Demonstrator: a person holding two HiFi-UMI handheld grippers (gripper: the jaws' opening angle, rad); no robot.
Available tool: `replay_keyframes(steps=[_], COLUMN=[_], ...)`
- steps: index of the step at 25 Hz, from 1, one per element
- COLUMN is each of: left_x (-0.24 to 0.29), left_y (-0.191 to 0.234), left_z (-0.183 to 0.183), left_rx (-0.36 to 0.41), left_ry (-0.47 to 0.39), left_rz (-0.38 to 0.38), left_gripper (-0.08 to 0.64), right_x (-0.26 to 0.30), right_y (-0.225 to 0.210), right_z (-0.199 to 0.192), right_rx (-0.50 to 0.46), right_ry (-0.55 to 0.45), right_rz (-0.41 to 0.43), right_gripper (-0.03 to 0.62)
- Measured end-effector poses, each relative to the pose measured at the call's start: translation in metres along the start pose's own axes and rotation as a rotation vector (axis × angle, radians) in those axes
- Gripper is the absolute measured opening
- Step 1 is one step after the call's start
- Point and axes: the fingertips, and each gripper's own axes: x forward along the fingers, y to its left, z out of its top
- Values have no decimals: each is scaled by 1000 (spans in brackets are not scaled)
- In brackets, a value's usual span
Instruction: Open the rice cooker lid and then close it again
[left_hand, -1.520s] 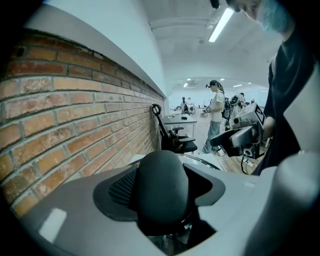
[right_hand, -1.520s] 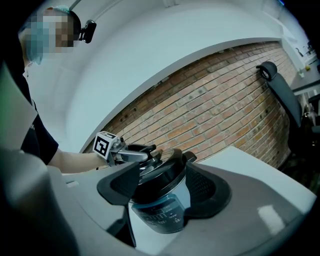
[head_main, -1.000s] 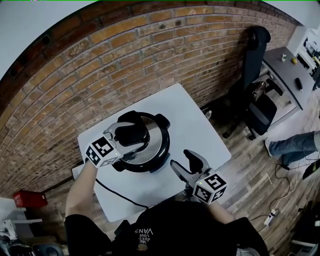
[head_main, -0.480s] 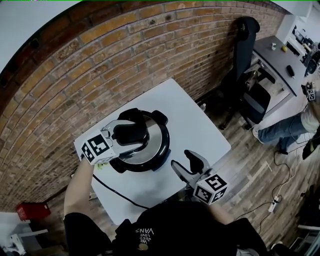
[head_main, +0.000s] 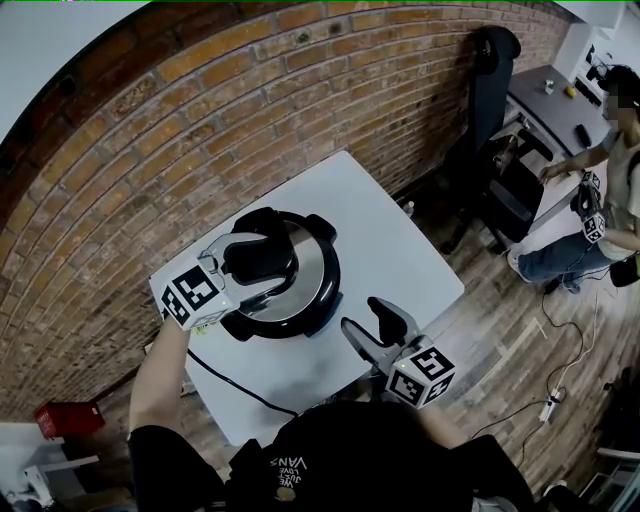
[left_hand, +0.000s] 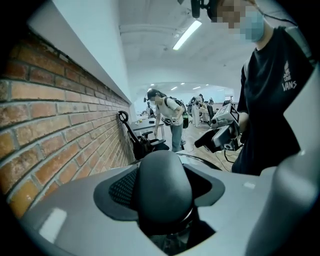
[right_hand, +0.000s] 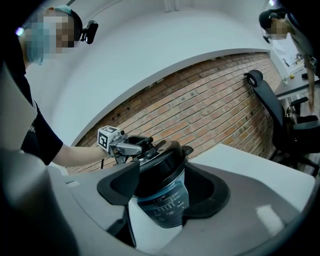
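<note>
The left gripper (head_main: 272, 264) reaches over the rice cooker (head_main: 318, 300) from its left side, jaws narrowed onto the black lid handle (head_main: 255, 260). In the left gripper view the rounded knob fills the gap between the pads. The steel lid (head_main: 308, 262) lies under that gripper, seated on the pot.

The right gripper (head_main: 365, 315) hovers apart from the cooker on its right-front side, jaws wide with nothing held. In the right gripper view the cooker's front panel shows framed between them, well ahead of the tips. This gripper hangs above the near edge of the white table (head_main: 400, 250).

A broad bare stretch of tabletop lies ahead and to the right of the right gripper, out to the far corner. Behind the left gripper little table remains before its left edge, where the black cord (head_main: 225, 385) runs off. The brick wall (head_main: 200, 120) stands close beyond the table's far edge. An office chair (head_main: 500, 150) and a person (head_main: 615, 190) stand well off to the right of both grippers, over wooden floor (head_main: 500, 360).
</note>
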Motion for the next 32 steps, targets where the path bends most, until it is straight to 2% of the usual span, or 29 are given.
replay_keyframes(steps=[8,16,23,32], left_x=[-30,-97,-160,-231], left_y=[10,9,-12,-65], left_z=[28,44,21,-37], left_rx=[-68,-242,-417,-647], left_ry=[-94,-256,-367,-495], left_rz=[125,347,600,903], left_gripper=[279,279,279,279], right_x=[-1,12,23,40], right_y=[-3,9,23,42], right_z=[11,25,30,28], right_rx=[-1,-27,-57,-84], right_ry=[-10,6,51,103], right_rz=[40,147,251,343], right_gripper=[279,279,279,278])
